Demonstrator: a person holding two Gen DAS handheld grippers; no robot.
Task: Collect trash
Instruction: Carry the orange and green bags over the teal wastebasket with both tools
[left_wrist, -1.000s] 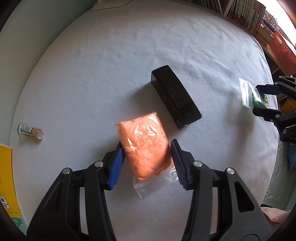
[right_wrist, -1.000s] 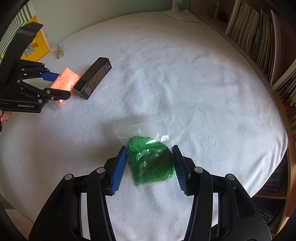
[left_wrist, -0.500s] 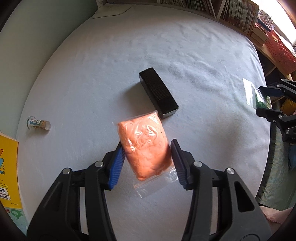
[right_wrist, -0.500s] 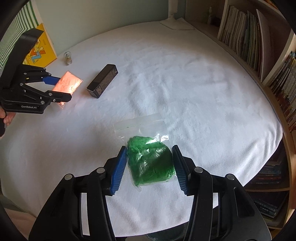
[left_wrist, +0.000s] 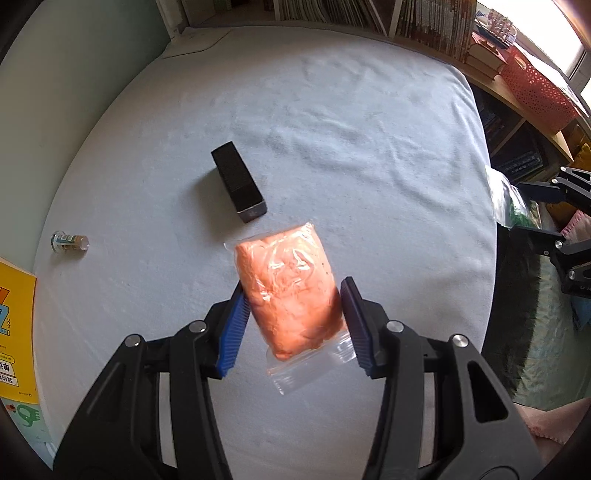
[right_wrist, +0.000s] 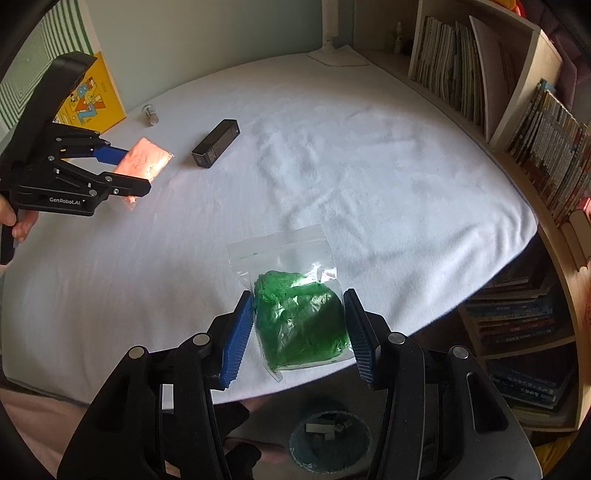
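My left gripper (left_wrist: 293, 325) is shut on a clear bag of orange stuff (left_wrist: 291, 291) and holds it above the white table (left_wrist: 332, 129). It also shows in the right wrist view (right_wrist: 142, 160) at the left gripper (right_wrist: 122, 173). My right gripper (right_wrist: 299, 332) is shut on a clear bag of green stuff (right_wrist: 299, 317), held past the table's near edge. A bin (right_wrist: 328, 439) with scraps stands on the floor below it. The right gripper (left_wrist: 517, 210) shows at the right edge of the left wrist view.
A black box (left_wrist: 238, 182) (right_wrist: 216, 144) and a small bottle (left_wrist: 70, 242) (right_wrist: 150, 114) lie on the table. A yellow book (left_wrist: 14, 321) (right_wrist: 92, 99) is at the table's left. Bookshelves (right_wrist: 517, 129) line the far side, with a red basket (left_wrist: 535, 88).
Both grippers have pulled back from the table with their bags. The right gripper now hangs over the table's edge, and the bin has come into view below it.
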